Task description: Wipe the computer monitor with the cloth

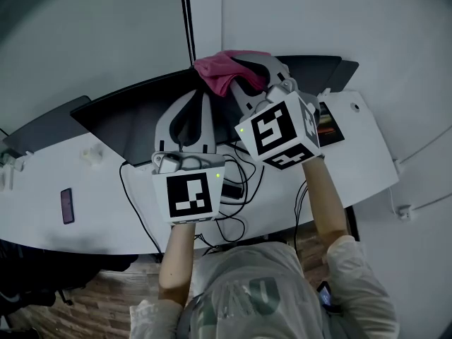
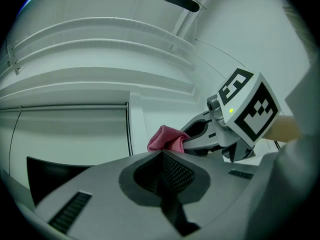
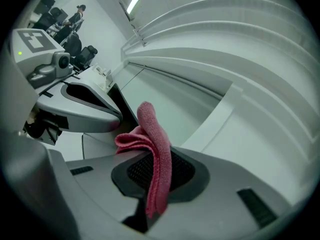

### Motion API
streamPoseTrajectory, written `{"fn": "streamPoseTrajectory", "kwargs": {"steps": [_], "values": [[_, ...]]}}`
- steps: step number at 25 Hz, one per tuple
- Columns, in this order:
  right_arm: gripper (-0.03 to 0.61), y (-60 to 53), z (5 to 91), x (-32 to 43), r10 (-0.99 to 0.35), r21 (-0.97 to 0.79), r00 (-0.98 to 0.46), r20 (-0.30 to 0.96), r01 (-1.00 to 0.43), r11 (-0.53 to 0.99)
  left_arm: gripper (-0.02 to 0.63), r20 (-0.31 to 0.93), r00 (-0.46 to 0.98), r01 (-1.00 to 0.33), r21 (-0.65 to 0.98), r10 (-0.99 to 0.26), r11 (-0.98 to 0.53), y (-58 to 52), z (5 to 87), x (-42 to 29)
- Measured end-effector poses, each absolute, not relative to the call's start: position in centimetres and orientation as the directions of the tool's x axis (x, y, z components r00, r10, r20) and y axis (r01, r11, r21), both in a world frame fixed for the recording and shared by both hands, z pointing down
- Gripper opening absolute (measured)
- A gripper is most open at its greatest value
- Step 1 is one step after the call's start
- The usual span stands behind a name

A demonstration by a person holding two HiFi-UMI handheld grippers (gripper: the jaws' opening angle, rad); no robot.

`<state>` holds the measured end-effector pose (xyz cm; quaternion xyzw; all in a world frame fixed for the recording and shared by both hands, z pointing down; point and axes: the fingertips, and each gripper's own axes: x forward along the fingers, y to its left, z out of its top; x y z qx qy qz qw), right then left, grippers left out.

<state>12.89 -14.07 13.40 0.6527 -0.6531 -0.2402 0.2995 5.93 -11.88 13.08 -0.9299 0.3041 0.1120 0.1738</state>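
The dark computer monitor (image 1: 134, 115) stands on the white desk (image 1: 360, 168), seen from above. A pink cloth (image 1: 222, 69) is bunched at the monitor's top edge, and my right gripper (image 1: 245, 75) is shut on it. In the right gripper view the cloth (image 3: 156, 154) hangs folded between the jaws of the right gripper (image 3: 165, 166). My left gripper (image 1: 199, 99) is just left of it over the monitor, shut with nothing in it. The left gripper view shows the cloth (image 2: 167, 139) and the right gripper (image 2: 189, 141) just beyond the left gripper (image 2: 161, 156).
A dark phone (image 1: 67, 205) lies on the desk at the left. Black cables (image 1: 236, 189) trail across the desk under my hands. A small dark box (image 1: 329, 122) sits right of the monitor. A white wall (image 1: 318, 13) rises behind the desk.
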Motion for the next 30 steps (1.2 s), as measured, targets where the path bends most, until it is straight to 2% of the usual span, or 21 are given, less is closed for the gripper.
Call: {"fn": "streamPoseTrajectory", "kwargs": {"steps": [19, 30], "values": [[0.057, -23.7, 14.4, -8.0, -0.975, 0.697, -0.156, 0.158, -0.682, 0.222, 0.015, -0.31, 0.616, -0.787, -0.191, -0.725, -0.587, -20.9, 14.7, -14.6], [0.055, -27.0, 14.8, -16.2, -0.962, 0.689, -0.203, 0.183, -0.672, 0.273, 0.014, -0.285, 0.51, -0.86, -0.187, -0.812, -0.475, -22.7, 15.6, -23.4]]}}
